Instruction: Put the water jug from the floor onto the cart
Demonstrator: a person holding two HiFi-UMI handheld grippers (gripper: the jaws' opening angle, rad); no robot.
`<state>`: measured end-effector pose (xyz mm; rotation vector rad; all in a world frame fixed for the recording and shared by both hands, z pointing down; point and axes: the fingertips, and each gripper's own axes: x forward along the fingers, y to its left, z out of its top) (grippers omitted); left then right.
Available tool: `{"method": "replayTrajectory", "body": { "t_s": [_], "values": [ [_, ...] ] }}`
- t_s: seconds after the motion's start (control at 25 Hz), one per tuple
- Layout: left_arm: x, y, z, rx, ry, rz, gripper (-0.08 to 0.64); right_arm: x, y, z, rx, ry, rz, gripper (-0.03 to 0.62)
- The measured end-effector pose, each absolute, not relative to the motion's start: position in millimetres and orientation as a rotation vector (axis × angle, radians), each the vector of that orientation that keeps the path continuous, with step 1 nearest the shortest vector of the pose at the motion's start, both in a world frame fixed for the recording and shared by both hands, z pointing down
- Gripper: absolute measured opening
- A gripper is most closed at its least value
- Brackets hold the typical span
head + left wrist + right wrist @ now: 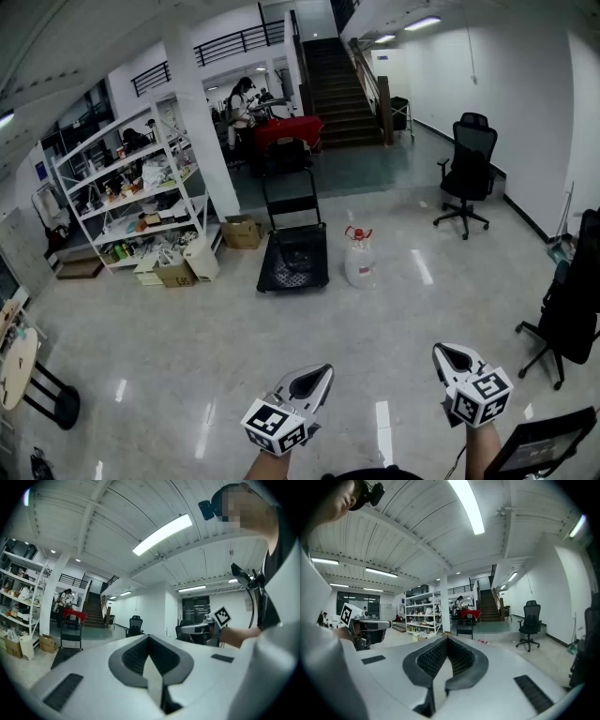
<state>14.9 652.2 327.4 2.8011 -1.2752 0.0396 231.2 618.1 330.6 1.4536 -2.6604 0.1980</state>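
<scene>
The clear water jug (359, 259) with a red cap stands upright on the glossy floor. It is just right of the black flat cart (293, 259), whose upright handle (291, 190) is at its far end. Both are well ahead of me. My left gripper (325, 372) and right gripper (443, 352) are held low at the near edge, far from the jug, both shut and empty. In the left gripper view the left gripper (150, 639) points level with the cart (70, 641) at far left. Over the right gripper (447, 640), only the jug's red cap (483, 641) shows.
White shelving (141, 187) with cardboard boxes (242, 232) stands left of the cart, beside a white pillar (202, 122). A black office chair (466, 173) is at back right, another chair (572, 309) near right. A red-covered table (286, 131), a person and stairs (337, 89) lie behind.
</scene>
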Motion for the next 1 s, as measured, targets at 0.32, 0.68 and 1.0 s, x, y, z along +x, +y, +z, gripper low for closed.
{"method": "replayTrajectory", "body": {
  "t_s": [0.32,0.68,1.0],
  "values": [
    [15.3,655.7,325.8,2.802,-1.28,0.05,0.0,231.9,620.0,330.2,1.452,-2.668,0.209,0.002],
    [26.0,658.6,325.2,2.8,-1.289,0.061,0.0,240.5,619.5,330.9,1.455,-2.685,0.238,0.002],
    [54.4,646.6,325.7,2.804,-1.281,0.076,0.0,256.9,614.7,331.3,1.432,-2.72,0.195,0.002]
  ]
}}
